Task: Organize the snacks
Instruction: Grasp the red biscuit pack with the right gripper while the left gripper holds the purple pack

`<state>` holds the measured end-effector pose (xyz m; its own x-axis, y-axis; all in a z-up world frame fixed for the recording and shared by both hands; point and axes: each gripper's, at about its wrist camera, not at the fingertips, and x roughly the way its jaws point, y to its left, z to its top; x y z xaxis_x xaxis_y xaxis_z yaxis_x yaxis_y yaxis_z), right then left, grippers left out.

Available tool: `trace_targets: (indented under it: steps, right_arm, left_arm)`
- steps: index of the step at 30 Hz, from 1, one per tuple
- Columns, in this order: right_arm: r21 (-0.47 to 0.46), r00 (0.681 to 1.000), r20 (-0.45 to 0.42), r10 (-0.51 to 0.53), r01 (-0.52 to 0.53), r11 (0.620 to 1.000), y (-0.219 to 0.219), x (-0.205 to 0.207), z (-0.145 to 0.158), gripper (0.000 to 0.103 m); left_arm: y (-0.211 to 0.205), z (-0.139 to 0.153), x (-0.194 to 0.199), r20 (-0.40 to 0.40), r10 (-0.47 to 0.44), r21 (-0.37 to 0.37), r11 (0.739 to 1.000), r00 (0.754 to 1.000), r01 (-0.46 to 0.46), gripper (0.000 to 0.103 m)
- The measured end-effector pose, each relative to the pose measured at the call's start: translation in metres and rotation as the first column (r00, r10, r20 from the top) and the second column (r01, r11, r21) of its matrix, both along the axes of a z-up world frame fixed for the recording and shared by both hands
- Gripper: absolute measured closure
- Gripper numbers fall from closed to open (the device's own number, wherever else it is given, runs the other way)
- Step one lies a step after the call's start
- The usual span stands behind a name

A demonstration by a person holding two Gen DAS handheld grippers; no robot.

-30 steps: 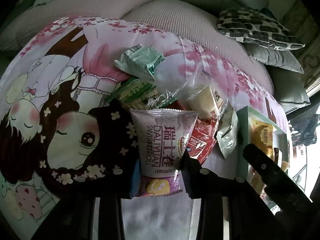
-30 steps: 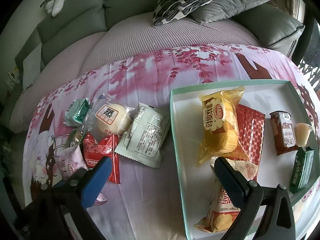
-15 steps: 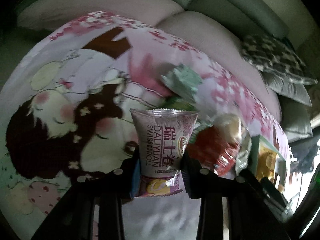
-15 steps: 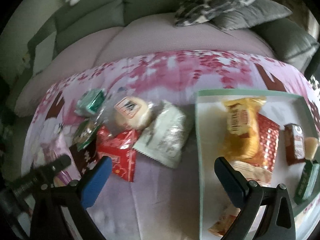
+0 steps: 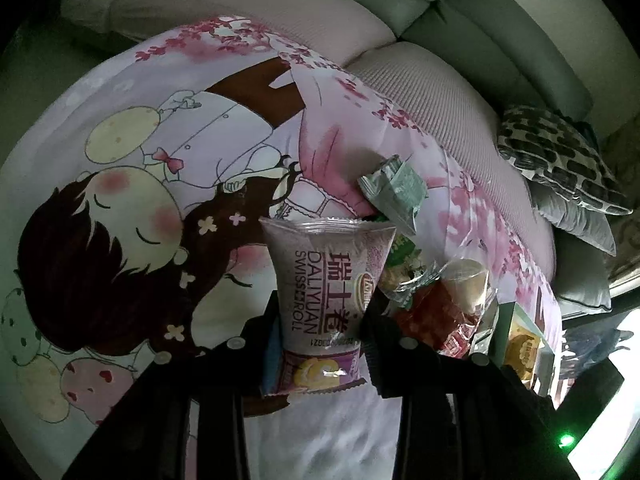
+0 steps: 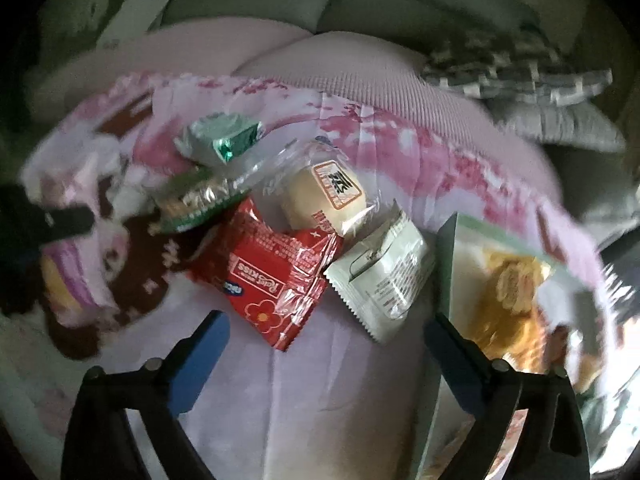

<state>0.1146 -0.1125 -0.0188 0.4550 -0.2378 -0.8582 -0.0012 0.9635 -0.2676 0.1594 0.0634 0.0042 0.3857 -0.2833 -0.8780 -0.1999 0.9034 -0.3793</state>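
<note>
The left gripper (image 5: 320, 344) was clamped on a purple Swiss roll packet (image 5: 326, 292), which stood upright between its pads, raised above the cartoon-print blanket (image 5: 132, 168). The right gripper (image 6: 324, 356) hung over the same blanket with its blue-padded jaws wide apart and closing, nothing between them. Just ahead of it lay the loose pile of snacks: a red packet (image 6: 272, 276), a white packet (image 6: 380, 276) overlapping the red one's edge, a clear-wrapped bun (image 6: 328, 196) behind both, a green-edged packet (image 6: 192, 204) and a pale green packet (image 6: 218, 140) farthest back. To the right sat the green-rimmed tray (image 6: 446, 264), its near wall just beside the white packet, with a yellow packet (image 6: 508, 284) inside; that part of the right wrist view was blurred
</note>
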Motion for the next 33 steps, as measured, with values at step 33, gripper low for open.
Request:
trace_targets:
  steps: [33]
  right_arm:
    - [-0.102,0.986,0.010,0.165,-0.163,0.981,0.034,0.029,-0.007,0.043]
  left_arm:
    - [0.008,-0.007,0.001,-0.025,0.031,-0.037,0.999,0.999,-0.032,0.066]
